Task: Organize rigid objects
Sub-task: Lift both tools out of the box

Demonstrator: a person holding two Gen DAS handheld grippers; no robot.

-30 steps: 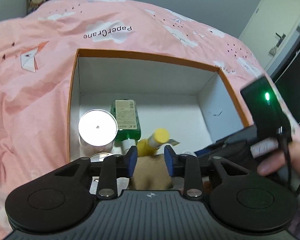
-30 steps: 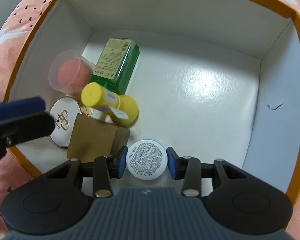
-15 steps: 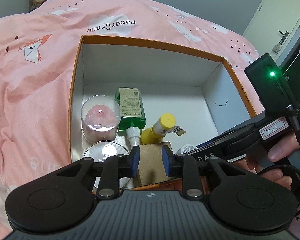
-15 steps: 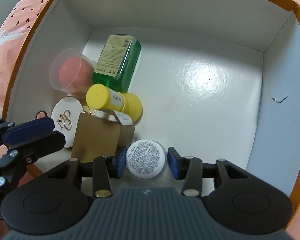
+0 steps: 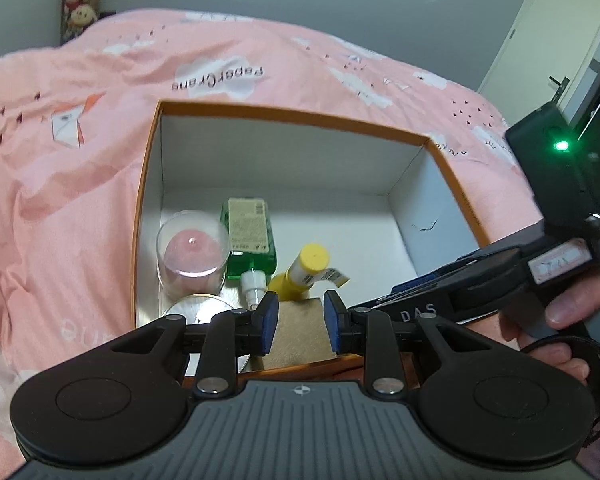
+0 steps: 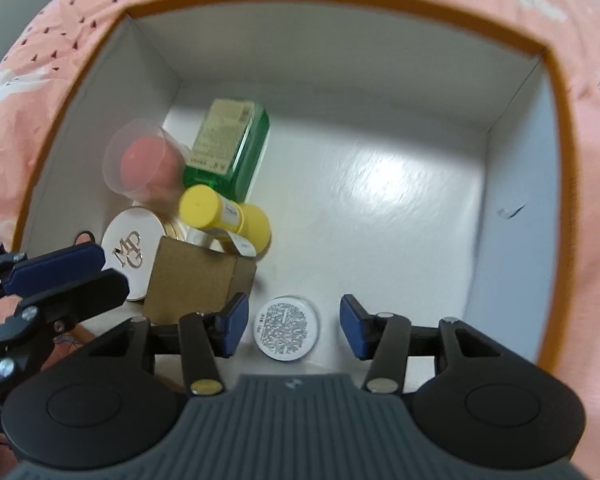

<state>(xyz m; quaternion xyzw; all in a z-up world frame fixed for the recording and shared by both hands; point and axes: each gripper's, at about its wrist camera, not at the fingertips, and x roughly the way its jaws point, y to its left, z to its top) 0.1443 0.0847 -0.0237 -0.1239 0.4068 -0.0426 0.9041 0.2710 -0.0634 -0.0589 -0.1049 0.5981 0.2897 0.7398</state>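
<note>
Right wrist view shows the right gripper (image 6: 290, 322) spread wide around the small white jar (image 6: 287, 330) lying between its fingers, probably light, stiff, slick; best pinched across its round rim

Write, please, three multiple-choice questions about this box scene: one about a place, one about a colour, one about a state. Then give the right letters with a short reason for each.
1. Where does the white jar lie?
A. on the bedcover
B. on the box floor, between the right gripper fingers
C. on top of the green bottle

2. What colour is the cap of the tube?
A. yellow
B. blue
C. red

3. How are the right gripper's jaws?
A. shut on the jar
B. shut on the brown carton
C. open, clear of the jar

Answers: B, the jar sits on the white floor between the blue pads; A, the round cap is yellow; C, gaps show on both sides of the jar.
</note>
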